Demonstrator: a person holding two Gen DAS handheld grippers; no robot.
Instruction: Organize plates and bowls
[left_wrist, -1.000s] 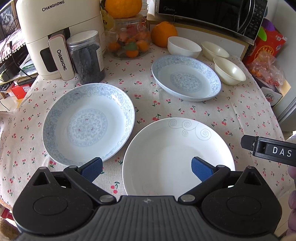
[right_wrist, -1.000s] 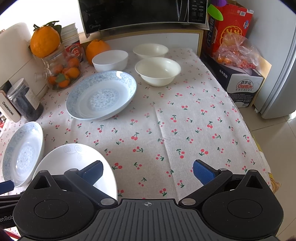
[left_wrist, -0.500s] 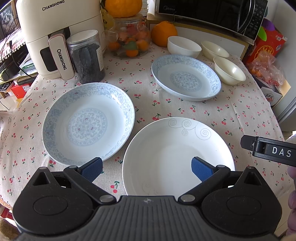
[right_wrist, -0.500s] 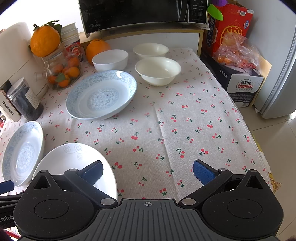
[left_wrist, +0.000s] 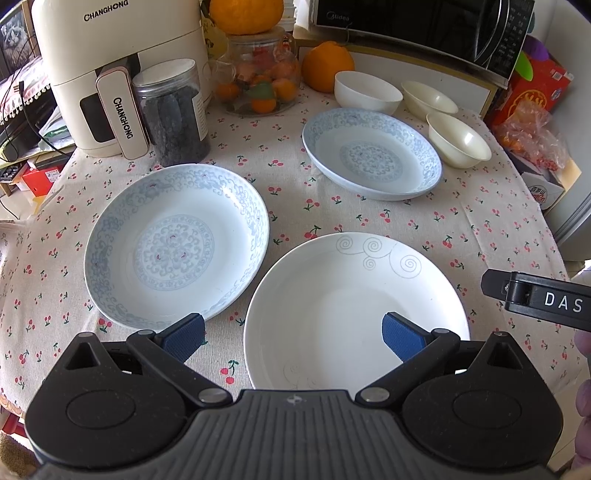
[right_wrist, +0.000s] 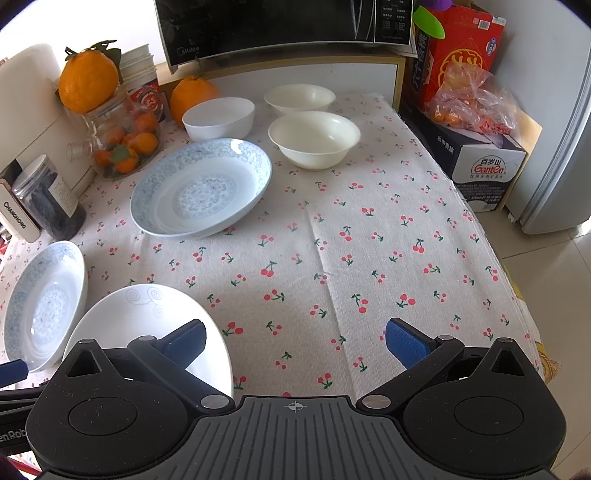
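White round swirl-marked plate (left_wrist: 354, 306) is seen nearest, on the cherry-print tablecloth (right_wrist: 369, 258). Two blue-patterned plates (left_wrist: 177, 243) (left_wrist: 373, 155) lie apart beyond it; three cream bowls (right_wrist: 314, 138) are grouped at the back. Left gripper (left_wrist: 291, 334) and right gripper (right_wrist: 293, 338) are held spread wide, grasping nothing.

Both the left gripper (left_wrist: 291, 334) and right gripper (right_wrist: 294, 338) hover, fingers spread wide.
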